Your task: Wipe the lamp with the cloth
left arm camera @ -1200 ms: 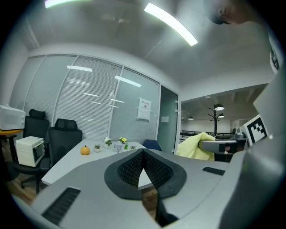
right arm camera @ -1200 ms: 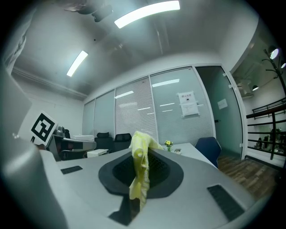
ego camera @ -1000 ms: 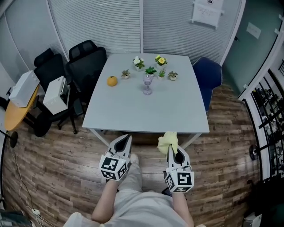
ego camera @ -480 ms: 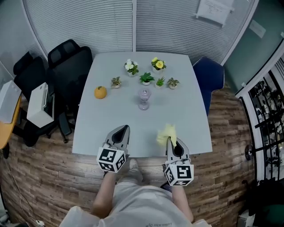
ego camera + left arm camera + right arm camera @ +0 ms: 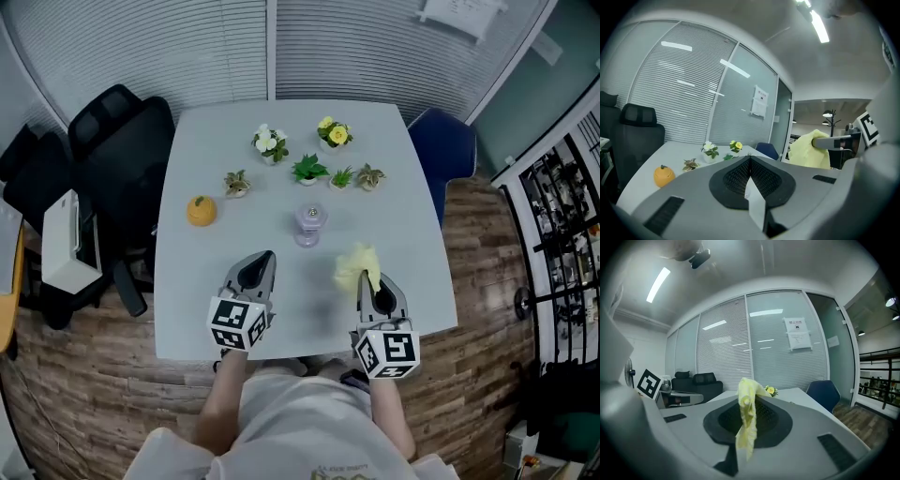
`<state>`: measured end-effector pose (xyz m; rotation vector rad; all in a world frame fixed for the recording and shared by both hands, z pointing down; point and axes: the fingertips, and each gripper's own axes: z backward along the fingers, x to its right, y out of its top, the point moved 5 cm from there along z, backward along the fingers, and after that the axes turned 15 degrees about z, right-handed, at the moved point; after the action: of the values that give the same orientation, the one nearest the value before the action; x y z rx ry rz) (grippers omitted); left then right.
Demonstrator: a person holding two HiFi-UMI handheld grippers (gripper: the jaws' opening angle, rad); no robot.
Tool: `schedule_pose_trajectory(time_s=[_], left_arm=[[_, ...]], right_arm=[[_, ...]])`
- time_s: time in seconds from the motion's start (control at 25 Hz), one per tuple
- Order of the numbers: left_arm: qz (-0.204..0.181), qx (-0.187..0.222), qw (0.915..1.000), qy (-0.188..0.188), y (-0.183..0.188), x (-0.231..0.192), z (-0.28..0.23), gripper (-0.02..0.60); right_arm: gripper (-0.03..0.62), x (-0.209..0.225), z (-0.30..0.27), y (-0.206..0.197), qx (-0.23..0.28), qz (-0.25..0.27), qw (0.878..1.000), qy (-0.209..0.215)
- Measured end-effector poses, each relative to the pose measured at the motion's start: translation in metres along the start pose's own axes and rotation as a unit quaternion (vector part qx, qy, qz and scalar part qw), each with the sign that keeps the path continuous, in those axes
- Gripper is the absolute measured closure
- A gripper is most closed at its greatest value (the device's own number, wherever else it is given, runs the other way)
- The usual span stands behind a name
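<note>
A small purple lamp (image 5: 308, 225) stands near the middle of the grey table (image 5: 403, 159). My right gripper (image 5: 373, 277) is shut on a yellow cloth (image 5: 356, 266), which bunches at its tip just right of and nearer than the lamp. In the right gripper view the cloth (image 5: 747, 416) hangs down between the jaws. My left gripper (image 5: 264, 262) is shut and holds nothing, over the table's near half, left of the lamp. In the left gripper view the cloth (image 5: 812, 151) shows at the right.
An orange pumpkin-shaped ornament (image 5: 201, 211) sits at the table's left. Several small potted plants (image 5: 308, 170) and flower pots (image 5: 332, 134) line the far half. A black office chair (image 5: 117, 150) stands left of the table, a blue chair (image 5: 447, 150) at the right.
Both grippers have moved forward from the floor in front of the table to over its near half. The cloth has come close to the lamp.
</note>
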<state>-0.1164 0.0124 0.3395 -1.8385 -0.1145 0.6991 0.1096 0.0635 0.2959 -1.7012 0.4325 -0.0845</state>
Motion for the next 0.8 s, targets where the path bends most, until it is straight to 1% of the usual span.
schedule_pose_trajectory(time_s=[0.2,0.28,0.56,0.8], left_arm=[[-0.014,-0.008,0.9997,-0.015,0.003,-0.008,-0.015,0.578],[-0.014,-0.008,0.9997,-0.017,0.004,-0.011,-0.017,0.578],[-0.013,-0.014,0.9997,-0.014,0.002,-0.016,-0.026,0.578],[-0.022,-0.027,0.9991,-0.023,-0.005,-0.014,-0.039,0.578]], right_arm=[[0.56,0.002,-0.021,0.006,-0.002,0.008,1.0,-0.006],[0.56,0.001,-0.026,0.007,-0.001,0.008,1.0,-0.005],[0.56,0.004,-0.039,0.001,-0.005,0.005,1.0,0.004],[0.56,0.008,-0.05,-0.006,-0.009,0.004,1.0,0.017]])
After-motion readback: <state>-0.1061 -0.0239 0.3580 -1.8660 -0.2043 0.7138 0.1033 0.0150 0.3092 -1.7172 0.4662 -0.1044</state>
